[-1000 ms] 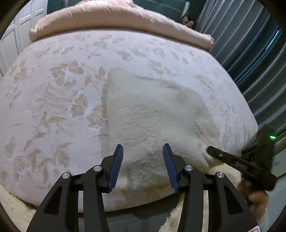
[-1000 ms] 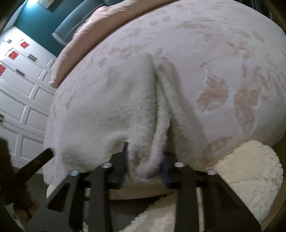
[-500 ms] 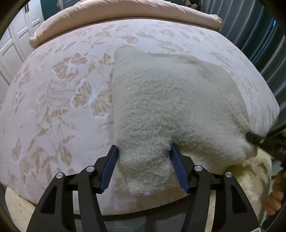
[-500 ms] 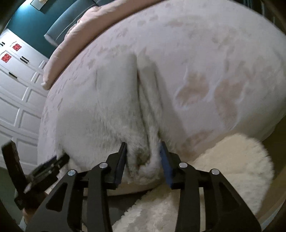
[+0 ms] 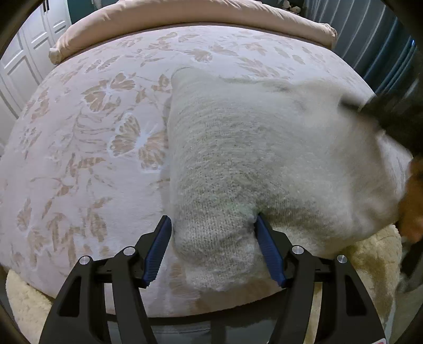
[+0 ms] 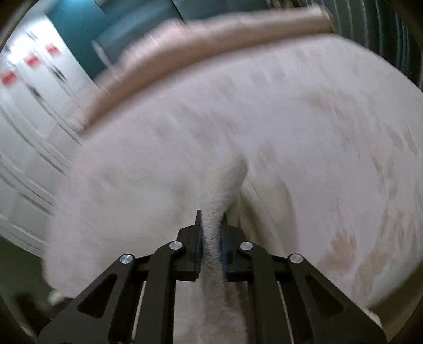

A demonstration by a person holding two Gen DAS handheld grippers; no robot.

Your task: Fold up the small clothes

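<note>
A cream fuzzy knit garment (image 5: 264, 148) lies on the floral bedcover (image 5: 87, 137), its near edge lifted. My left gripper (image 5: 212, 232) stands wide open with the garment's near left corner bulging between its blue pads (image 5: 156, 248). My right gripper (image 6: 210, 238) is shut on a thin fold of the same garment (image 6: 211, 232) and holds it up; that view is blurred by motion. The right gripper also shows as a dark blur at the right edge of the left wrist view (image 5: 391, 119).
A pink rolled duvet (image 5: 185, 16) lies along the far side of the bed. A cream shaggy rug (image 5: 370, 264) lies on the floor below the near bed edge. White panelled doors (image 5: 23, 63) stand at left, dark curtains (image 5: 370, 34) at right.
My right gripper has clamped down on the garment's edge and swung it up and forward over the bed. My left gripper moved in around the near corner and stays open.
</note>
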